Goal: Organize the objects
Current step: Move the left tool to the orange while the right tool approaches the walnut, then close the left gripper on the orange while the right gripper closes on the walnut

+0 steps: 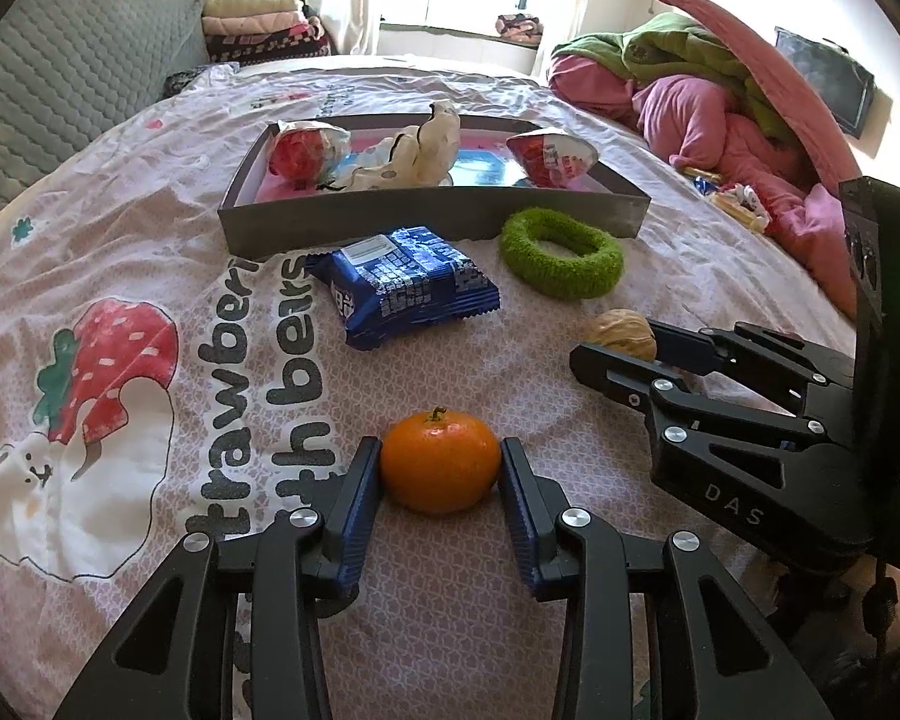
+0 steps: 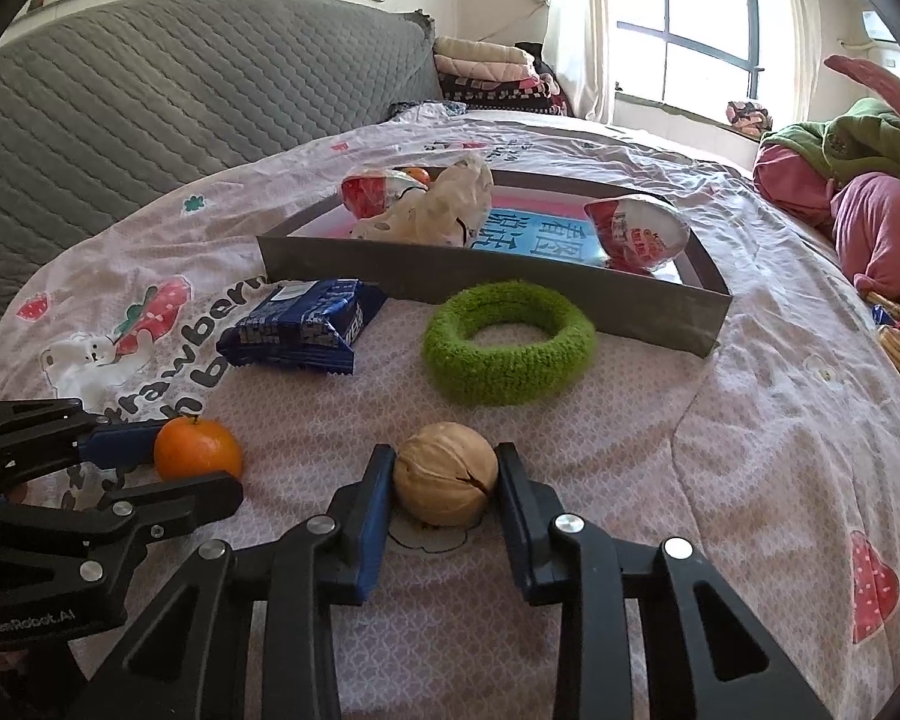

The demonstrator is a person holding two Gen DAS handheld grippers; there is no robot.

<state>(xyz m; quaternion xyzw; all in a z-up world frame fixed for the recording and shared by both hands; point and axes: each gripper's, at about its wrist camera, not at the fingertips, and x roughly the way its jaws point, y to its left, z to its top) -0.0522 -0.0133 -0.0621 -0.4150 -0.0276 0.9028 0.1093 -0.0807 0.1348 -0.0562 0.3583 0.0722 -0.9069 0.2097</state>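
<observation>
The grey tray (image 2: 510, 282) is sitting on the bedsheet (image 1: 450, 630), holding two red-and-white egg packets (image 1: 309, 147) (image 2: 636, 234) and a crumpled cream wrapper (image 1: 414, 150). Outside it, the left gripper (image 1: 441, 462) is pinching the tangerine (image 1: 441, 459) — the right gripper (image 2: 446, 474) is clamping the walnut (image 2: 446, 474).

My left wrist camera looks down along its fingers, close over the bedsheet (image 1: 150, 228); my right does likewise from beside it. Both face the grey box (image 1: 426, 222) and window (image 2: 708, 18), sharing the bed's middle.
</observation>
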